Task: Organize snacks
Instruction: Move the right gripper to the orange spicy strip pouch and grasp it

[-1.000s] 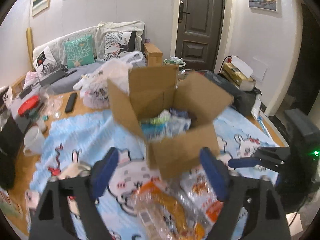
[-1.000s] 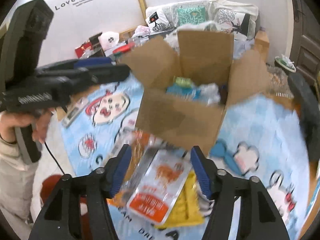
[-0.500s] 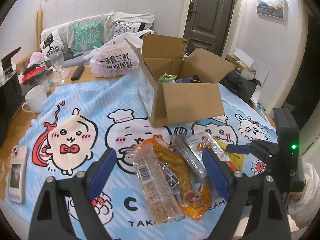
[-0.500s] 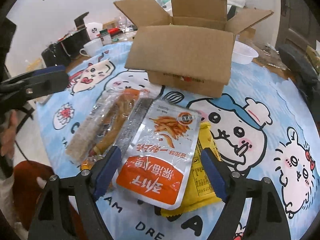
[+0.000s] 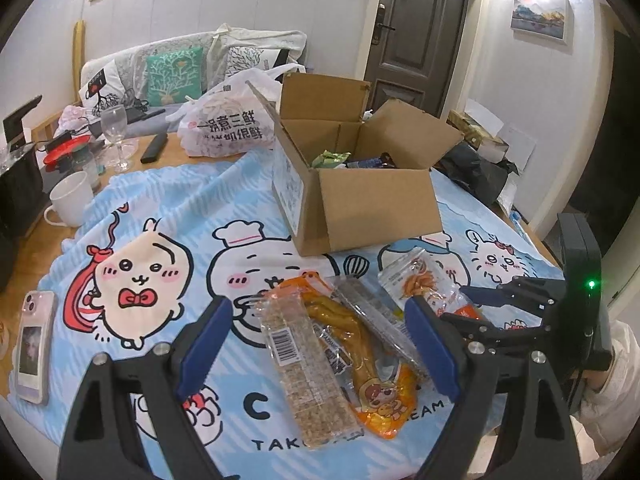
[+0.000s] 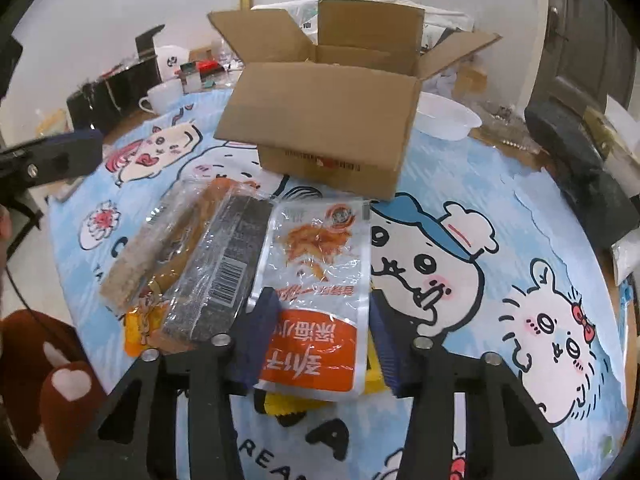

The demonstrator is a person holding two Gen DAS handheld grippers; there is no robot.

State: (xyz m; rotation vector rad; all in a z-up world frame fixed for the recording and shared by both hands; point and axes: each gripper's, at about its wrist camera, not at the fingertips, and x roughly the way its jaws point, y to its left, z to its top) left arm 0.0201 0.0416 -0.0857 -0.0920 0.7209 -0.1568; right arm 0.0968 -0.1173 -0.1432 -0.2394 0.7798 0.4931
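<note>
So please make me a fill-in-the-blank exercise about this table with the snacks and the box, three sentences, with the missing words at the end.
1. The flaps of the cardboard box stand ____.
2. The closing jaws of the right gripper have the silver and ____ snack pouch between them.
3. The white mug stands beside the blue cartoon ____, on bare wood.

Missing words: open; orange; cloth
</note>
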